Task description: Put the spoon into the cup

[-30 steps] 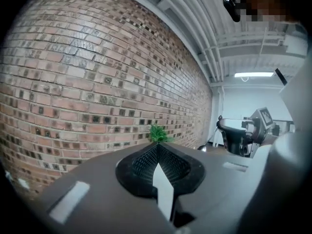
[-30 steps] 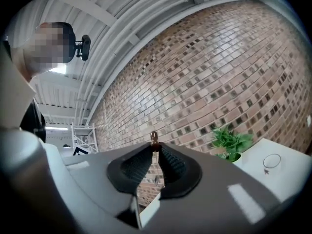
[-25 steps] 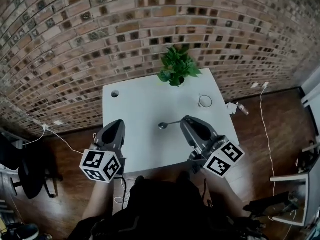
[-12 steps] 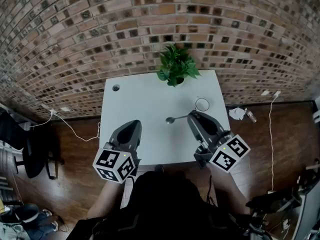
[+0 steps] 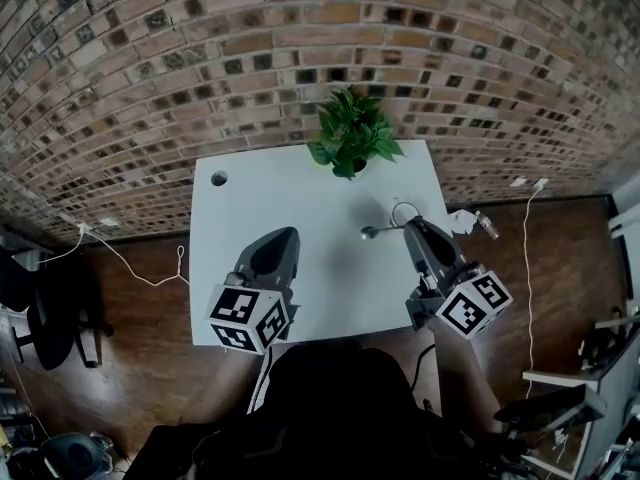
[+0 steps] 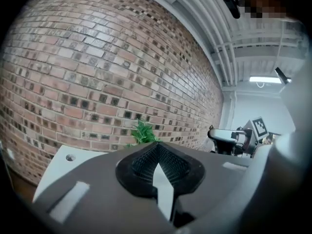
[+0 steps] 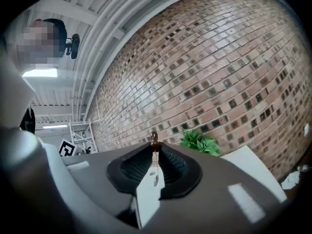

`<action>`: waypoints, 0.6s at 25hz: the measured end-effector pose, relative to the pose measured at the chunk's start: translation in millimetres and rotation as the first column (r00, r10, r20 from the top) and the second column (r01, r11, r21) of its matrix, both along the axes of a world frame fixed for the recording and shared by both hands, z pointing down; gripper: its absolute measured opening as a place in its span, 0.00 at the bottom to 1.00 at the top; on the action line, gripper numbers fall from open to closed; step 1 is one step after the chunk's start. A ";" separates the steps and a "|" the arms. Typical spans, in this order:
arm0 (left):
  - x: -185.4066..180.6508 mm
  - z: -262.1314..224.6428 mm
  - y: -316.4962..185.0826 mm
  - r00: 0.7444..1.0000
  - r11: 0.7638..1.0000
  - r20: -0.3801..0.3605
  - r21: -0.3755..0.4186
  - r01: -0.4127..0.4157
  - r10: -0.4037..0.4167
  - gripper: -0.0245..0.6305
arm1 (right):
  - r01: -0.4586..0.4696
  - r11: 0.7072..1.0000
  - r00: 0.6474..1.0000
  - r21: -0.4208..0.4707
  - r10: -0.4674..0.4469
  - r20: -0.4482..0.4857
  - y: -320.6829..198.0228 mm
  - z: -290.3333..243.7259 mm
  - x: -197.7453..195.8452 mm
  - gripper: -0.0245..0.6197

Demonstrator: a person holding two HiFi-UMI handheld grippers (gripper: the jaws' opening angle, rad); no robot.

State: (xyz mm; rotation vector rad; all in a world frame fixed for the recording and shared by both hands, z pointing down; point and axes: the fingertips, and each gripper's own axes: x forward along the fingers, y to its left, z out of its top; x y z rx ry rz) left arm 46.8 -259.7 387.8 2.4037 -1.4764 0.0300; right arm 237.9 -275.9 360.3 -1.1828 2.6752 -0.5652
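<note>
The right gripper (image 5: 413,228) pinches the handle of the spoon (image 5: 378,231) between jaws parted only by its thickness. The spoon juts leftward above the white surface (image 5: 300,198), its bowl just beside the cup (image 5: 404,208). The left gripper (image 5: 280,240) hovers over the surface, jaws pressed together on nothing.

The desk (image 5: 250,228) is smooth, matt white; the spoon (image 5: 378,231) near its right edge is bright, glossy metal; the right gripper (image 5: 410,228) and the left gripper (image 5: 283,236) have matt grey plastic shells; their pads (image 7: 135,168) are black and finely ribbed, rubbery in look; the wall (image 5: 300,58) beyond the far edge is rough, matt brick; the floor (image 5: 560,268) is dark wood with a faint sheen.
</note>
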 end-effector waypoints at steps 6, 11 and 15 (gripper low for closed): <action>17.5 15.7 -19.9 1.000 0.999 -0.008 -0.037 -0.027 0.027 0.03 | -0.065 0.997 0.998 -0.039 0.065 -0.007 -22.2 17.2 33.3 0.11; 37.1 22.3 -35.5 1.000 0.998 -0.008 -0.062 0.007 -0.007 0.03 | -0.079 0.995 0.997 -0.064 0.078 -0.008 -49.0 40.1 66.7 0.11; 61.6 25.9 -47.4 1.000 0.998 0.006 -0.065 0.021 -0.020 0.03 | -0.066 0.994 0.998 -0.092 0.065 -0.014 -70.0 63.4 92.7 0.11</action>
